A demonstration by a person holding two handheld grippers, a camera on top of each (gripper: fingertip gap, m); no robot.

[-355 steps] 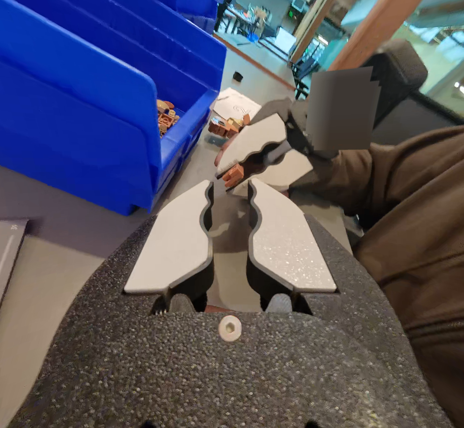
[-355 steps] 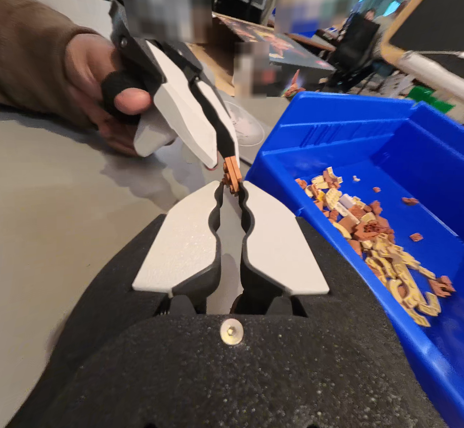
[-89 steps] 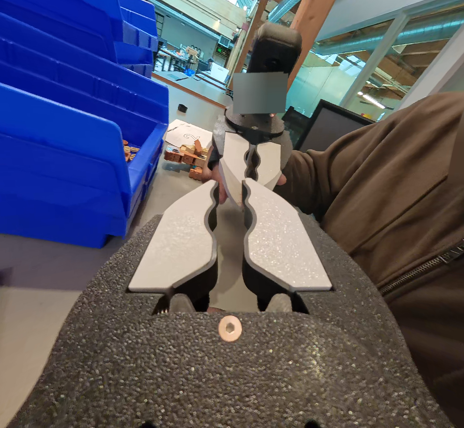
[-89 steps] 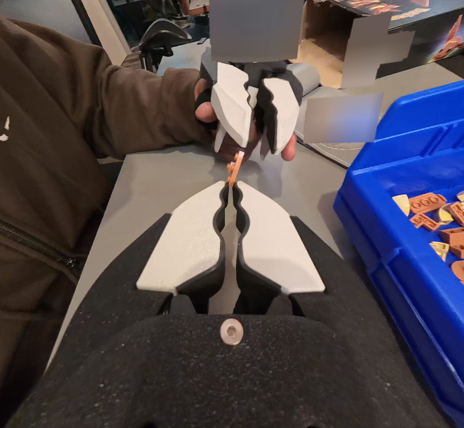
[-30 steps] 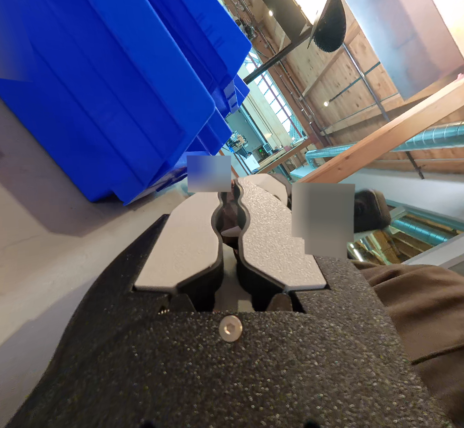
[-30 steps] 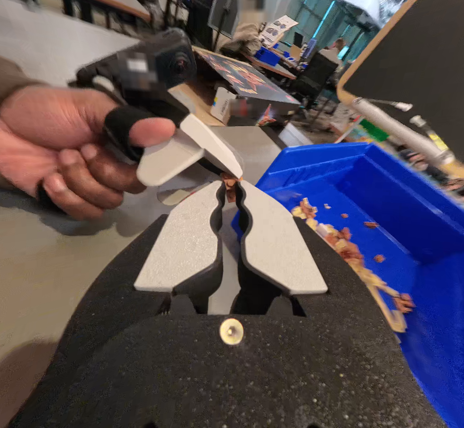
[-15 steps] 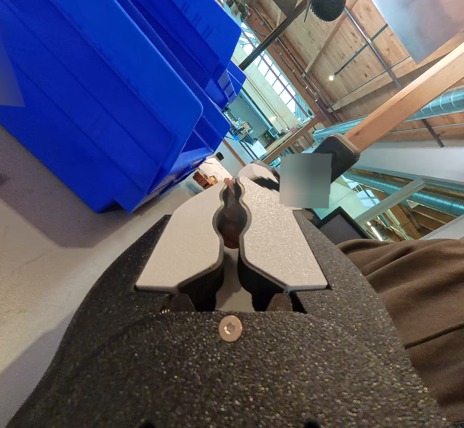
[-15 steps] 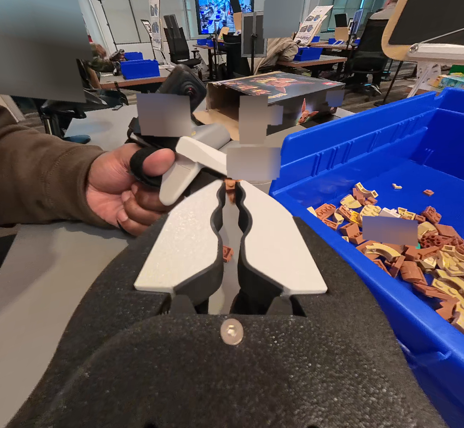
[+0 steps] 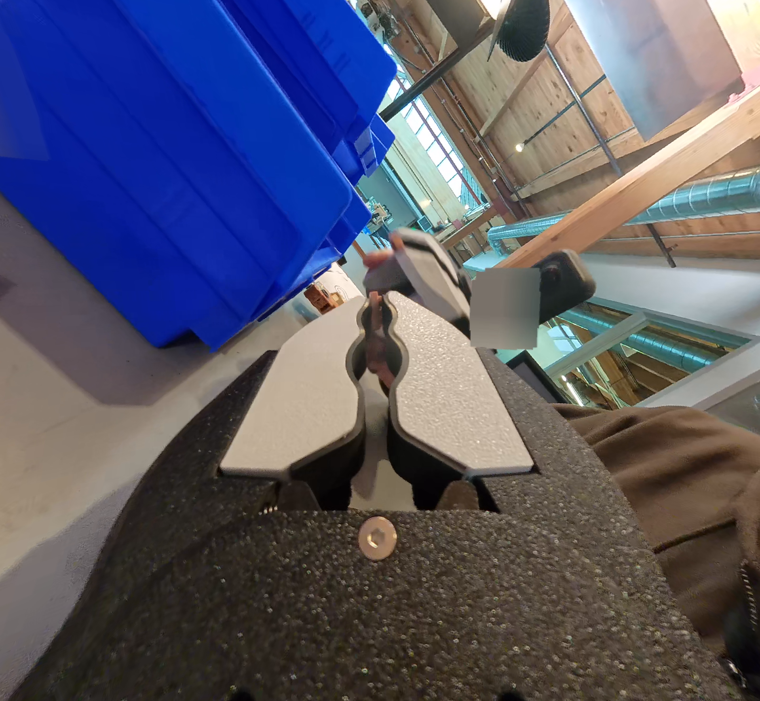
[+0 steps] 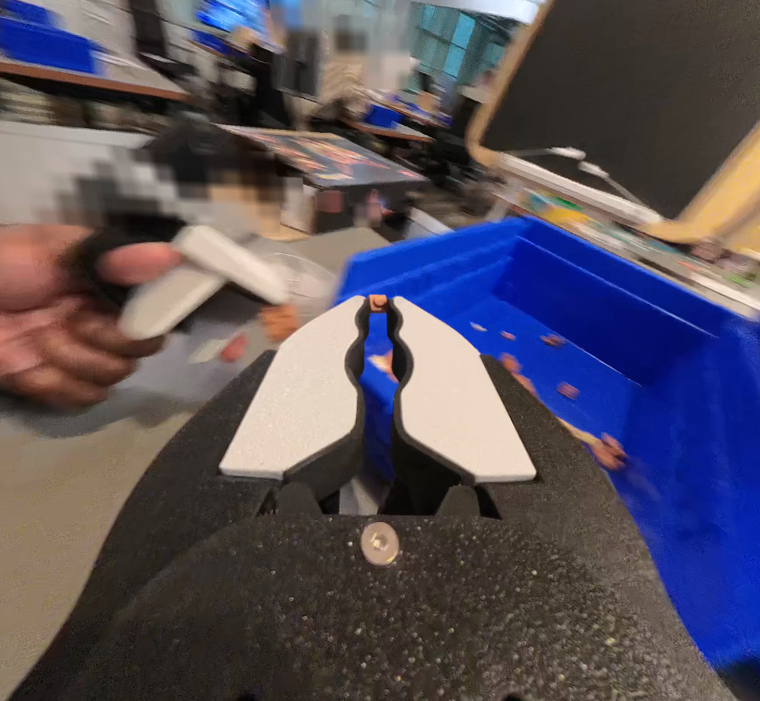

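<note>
In the left wrist view my left gripper (image 9: 375, 303) is shut on a thin brown brick piece (image 9: 373, 313) that stands on edge between the fingertips. My right gripper (image 9: 427, 270) shows just beyond it, apart from it, with a small brown brick at its tip. In the right wrist view, which is blurred, my right gripper (image 10: 378, 303) is shut on a small orange-brown brick (image 10: 378, 304), over the near corner of a blue bin (image 10: 575, 291). My left gripper (image 10: 230, 266) shows at the left in a hand, with a blurred brown piece (image 10: 279, 321) at its tip.
Stacked blue bins (image 9: 164, 147) stand close on the left on the grey table (image 9: 61, 393). A few loose brown bricks (image 9: 316, 297) lie past them. The bin on the right holds scattered brown and tan bricks (image 10: 555, 340). A brown sleeve (image 9: 658, 475) is at the lower right. There is about 5 centimetres between the tips of the two grippers.
Half a second ago the two grippers' tips met with the bricks between them. Now they are apart, each still shut on a piece, and the right gripper has swung towards the bin.
</note>
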